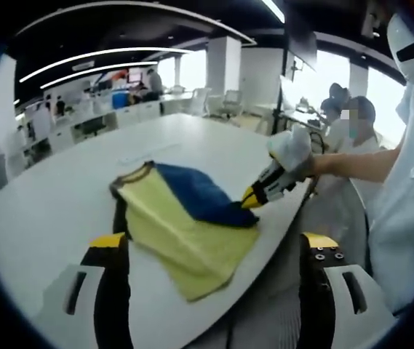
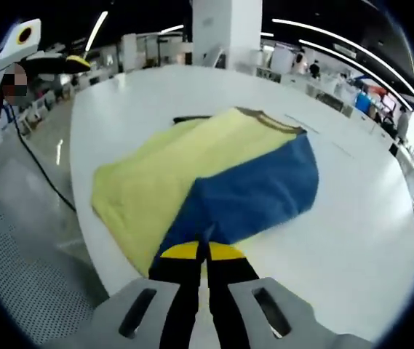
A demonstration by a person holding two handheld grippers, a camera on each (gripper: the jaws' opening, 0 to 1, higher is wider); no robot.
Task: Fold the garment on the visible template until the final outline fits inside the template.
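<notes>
Yellow-tipped black jaws of the right gripper [image 2: 201,251] stand pressed together with only a thin line between them, their tips at the near edge of the blue panel of a folded yellow-and-blue knit garment [image 2: 214,182]; they appear to pinch that blue edge. In the left gripper view the same right gripper [image 1: 251,198], held in a white-gloved hand [image 1: 292,149], has its tip on the blue fabric at the garment's [image 1: 185,218] side nearest the table edge. The left gripper [image 1: 214,243] has its jaws set wide apart and holds nothing; the garment's yellow lower part lies between them in the view, apart from both. The garment lies flat on a white round-edged table [image 2: 337,240], near its edge, with a dark collar band at the far end. No template outline can be made out under it. A person in white clothing [image 1: 403,203] stands beside the table.
</notes>
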